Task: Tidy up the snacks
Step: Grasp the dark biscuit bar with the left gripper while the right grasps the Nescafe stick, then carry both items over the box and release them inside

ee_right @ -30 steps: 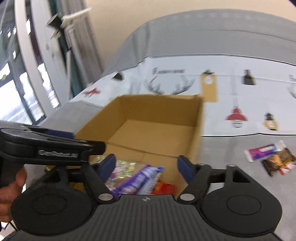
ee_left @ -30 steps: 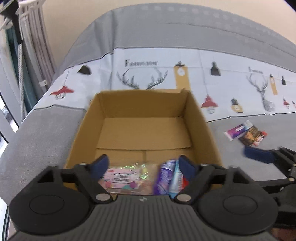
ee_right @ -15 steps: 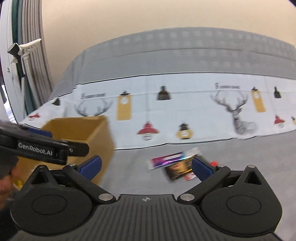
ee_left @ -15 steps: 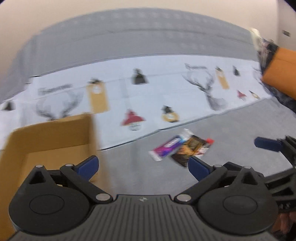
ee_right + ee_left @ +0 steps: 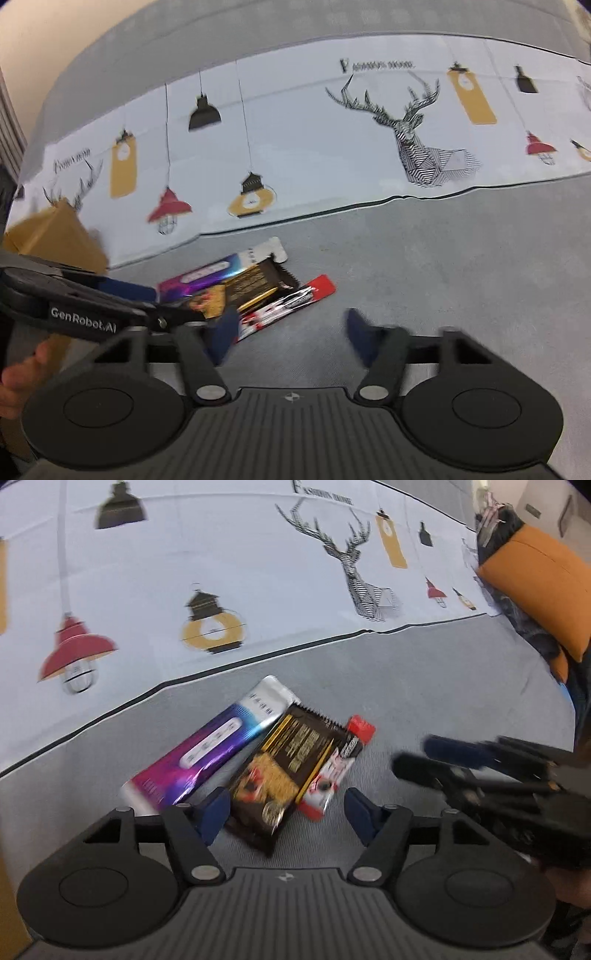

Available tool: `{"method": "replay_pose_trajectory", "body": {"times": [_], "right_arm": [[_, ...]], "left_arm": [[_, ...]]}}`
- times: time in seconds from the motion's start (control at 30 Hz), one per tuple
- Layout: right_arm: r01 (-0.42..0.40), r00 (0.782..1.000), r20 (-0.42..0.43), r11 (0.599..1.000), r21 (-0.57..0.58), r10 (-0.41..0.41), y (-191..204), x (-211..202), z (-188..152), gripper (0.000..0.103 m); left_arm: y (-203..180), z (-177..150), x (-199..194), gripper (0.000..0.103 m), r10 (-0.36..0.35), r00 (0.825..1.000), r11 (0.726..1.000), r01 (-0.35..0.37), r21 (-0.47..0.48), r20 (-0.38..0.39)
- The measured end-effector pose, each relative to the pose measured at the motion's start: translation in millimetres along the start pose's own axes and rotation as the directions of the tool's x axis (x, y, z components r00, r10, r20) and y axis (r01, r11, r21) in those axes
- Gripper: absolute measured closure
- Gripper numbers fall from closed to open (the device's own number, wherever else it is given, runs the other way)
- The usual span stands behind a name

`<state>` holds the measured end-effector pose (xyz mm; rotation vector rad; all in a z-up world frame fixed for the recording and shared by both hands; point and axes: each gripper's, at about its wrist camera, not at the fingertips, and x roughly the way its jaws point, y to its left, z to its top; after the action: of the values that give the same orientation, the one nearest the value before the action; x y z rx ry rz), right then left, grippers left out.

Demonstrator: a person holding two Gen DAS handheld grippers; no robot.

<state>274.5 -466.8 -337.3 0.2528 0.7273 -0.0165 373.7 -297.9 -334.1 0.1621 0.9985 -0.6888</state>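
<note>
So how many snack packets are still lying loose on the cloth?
3: a purple packet on the left, a dark brown packet overlapping it, and a red-and-white packet partly under the brown one. More could be hidden underneath.

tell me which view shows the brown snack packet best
The left wrist view: the brown packet lies large and nearly whole just ahead of the open left gripper. In the right wrist view it is smaller, blurred, and partly hidden behind the other gripper.

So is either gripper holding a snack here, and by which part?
Nothing is held. The left gripper is open over the dark wrapper, fingers apart from it; the right gripper is open and empty.
</note>
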Motion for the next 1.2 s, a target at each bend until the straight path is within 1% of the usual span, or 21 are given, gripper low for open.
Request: {"method": "replay_pose_trajectory", "body": {"times": [0.1, 0.13, 0.17, 0.23, 0.3, 0.37, 0.47, 0.5, 0.53, 0.57, 0.6, 0.67, 0.7, 0.73, 0.77, 0.8, 0.87, 0.97, 1.0, 1.13, 1.2], "right_arm": [[-0.04, 0.999, -0.014, 0.997, 0.071, 0.041, -11, 31, 7, 0.061], [-0.039, 0.999, -0.029, 0.996, 0.075, 0.042, -11, 40, 8, 0.061], [-0.036, 0.998, -0.048, 0.996, 0.077, 0.039, -11, 49, 8, 0.061], [-0.03, 0.998, -0.049, 0.997, 0.064, 0.034, -8, 58, 9, 0.061], [-0.021, 0.998, -0.056, 0.998, 0.055, 0.024, -3, 63, 12, 0.058], [-0.036, 0.998, -0.05, 0.998, 0.044, 0.038, 3, 67, 11, 0.04], [-0.001, 0.999, -0.053, 0.998, -0.058, -0.002, 22, 72, 9, 0.031], [0.023, 0.998, -0.056, 0.993, -0.112, -0.029, 29, 74, 6, 0.031], [0.036, 0.997, -0.06, 0.983, -0.178, -0.047, 37, 74, 4, 0.044], [0.022, 0.998, -0.057, 0.978, -0.206, -0.035, 38, 72, 4, 0.08], [0.002, 0.997, -0.069, 0.983, -0.185, -0.015, 37, 69, 5, 0.095], [-0.082, 0.993, -0.092, 0.99, -0.113, 0.071, 31, 64, 7, 0.095], [-0.096, 0.992, -0.09, 0.986, -0.133, 0.084, 34, 60, 5, 0.095], [-0.06, 0.996, -0.073, 0.976, -0.208, 0.045, 42, 54, 2, 0.095], [-0.044, 0.997, -0.065, 0.968, -0.248, 0.029, 48, 50, -1, 0.095], [-0.056, 0.996, -0.075, 0.964, -0.26, 0.038, 51, 47, -4, 0.095], [-0.049, 0.993, -0.12, 0.964, -0.263, 0.018, 54, 48, -11, 0.088], [-0.022, 0.995, -0.095, 0.937, -0.347, -0.012, 61, 44, -24, 0.085], [-0.015, 0.996, -0.088, 0.934, -0.357, -0.017, 62, 41, -27, 0.085], [-0.011, 0.995, -0.093, 0.955, -0.295, -0.018, 58, 34, -26, 0.094], [-0.013, 0.994, -0.104, 0.957, -0.288, -0.018, 62, 29, -26, 0.094]], "left_arm": [[-3, 1, 21, 0.04, 0.074, 0.997, 0.994, -0.075, 0.079, 0.015], [-2, 0, 25, 0.041, 0.082, 0.996, 0.992, -0.083, 0.097, 0.02], [-2, -1, 24, 0.048, 0.095, 0.994, 0.988, -0.101, 0.116, 0.051], [1, -2, 24, 0.054, 0.118, 0.991, 0.985, -0.125, 0.122, 0.064], [9, -3, 19, 0.057, 0.133, 0.989, 0.988, -0.137, 0.072, 0.063], [15, -5, 14, 0.057, 0.176, 0.983, 0.984, -0.177, 0.013, 0.057], [24, -13, 3, 0.057, 0.231, 0.972, 0.969, -0.228, -0.095, 0.029], [25, -16, -2, 0.057, 0.235, 0.972, 0.964, -0.231, -0.128, 0.016], [26, -20, -6, 0.057, 0.236, 0.972, 0.961, -0.233, -0.147, 0.004], [24, -23, -9, 0.057, 0.233, 0.972, 0.96, -0.232, -0.154, -0.008], [22, -27, -12, 0.057, 0.228, 0.974, 0.961, -0.227, -0.159, -0.013], [20, -33, -17, 0.056, 0.216, 0.976, 0.963, -0.216, -0.162, -0.02], [19, -35, -18, 0.055, 0.217, 0.976, 0.964, -0.217, -0.153, -0.019], [19, -38, -20, 0.053, 0.216, 0.976, 0.965, -0.216, -0.149, -0.014], [20, -41, -21, 0.045, 0.217, 0.976, 0.963, -0.216, -0.162, -0.012], [23, -42, -20, 0.041, 0.216, 0.976, 0.96, -0.215, -0.177, -0.011], [22, -46, -21, 0.041, 0.217, 0.976, 0.962, -0.213, -0.17, 0.003], [14, -55, -22, 0.057, 0.261, 0.965, 0.959, -0.256, -0.119, 0.033], [12, -58, -25, 0.059, 0.258, 0.966, 0.96, -0.252, -0.12, 0.036], [13, -71, -41, 0.059, 0.222, 0.975, 0.959, -0.214, -0.187, 0.019], [11, -79, -51, 0.059, 0.204, 0.979, 0.958, -0.196, -0.21, 0.015]]}}
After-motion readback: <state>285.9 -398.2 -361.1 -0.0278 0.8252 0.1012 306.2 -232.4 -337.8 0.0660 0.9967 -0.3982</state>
